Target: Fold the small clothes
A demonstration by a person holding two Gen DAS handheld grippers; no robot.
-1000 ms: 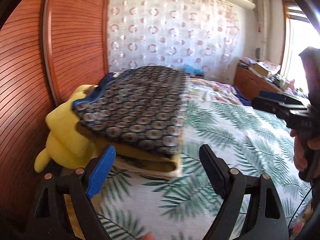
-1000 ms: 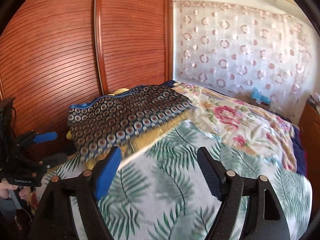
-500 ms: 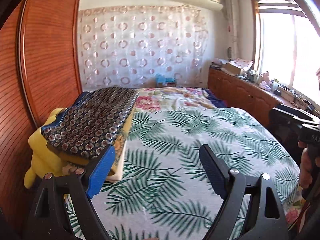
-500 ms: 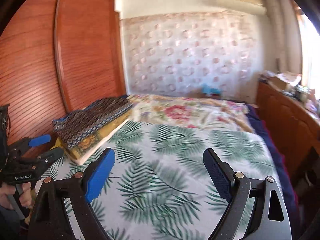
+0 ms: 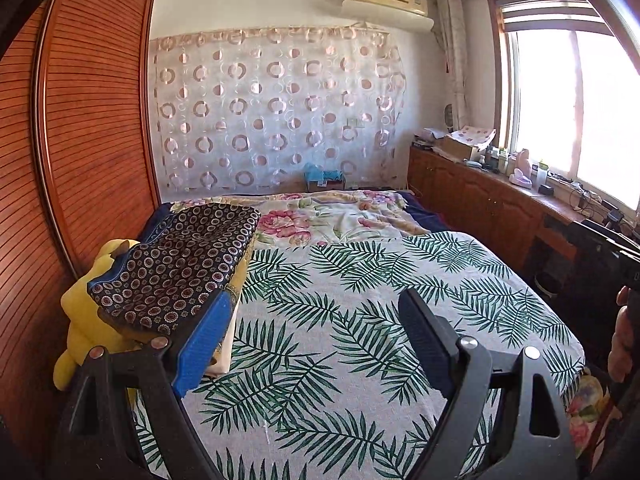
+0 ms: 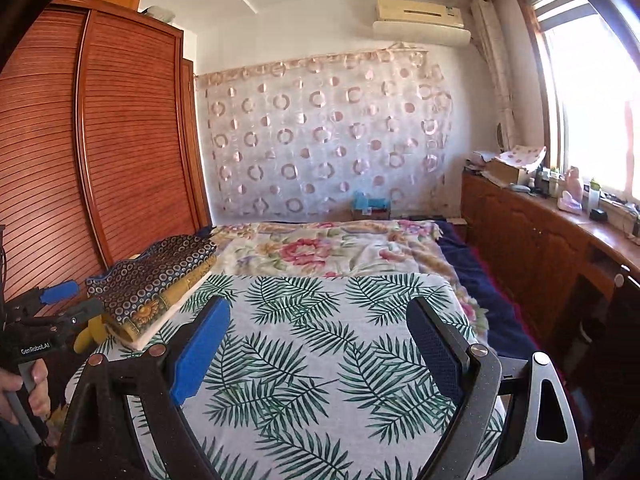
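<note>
A folded dark garment with a ring pattern lies on top of a small stack of folded clothes at the left edge of the bed; it also shows in the right wrist view. My left gripper is open and empty, held above the palm-leaf sheet just right of the stack. My right gripper is open and empty over the same sheet, farther back. The left gripper also shows at the left edge of the right wrist view.
A yellow plush toy sits under the stack against the wooden wardrobe. A floral blanket covers the far bed. A wooden cabinet with clutter runs under the window on the right.
Both grippers have pulled back and away from the stack of clothes, which now looks smaller and farther left. Both stayed open and empty.
</note>
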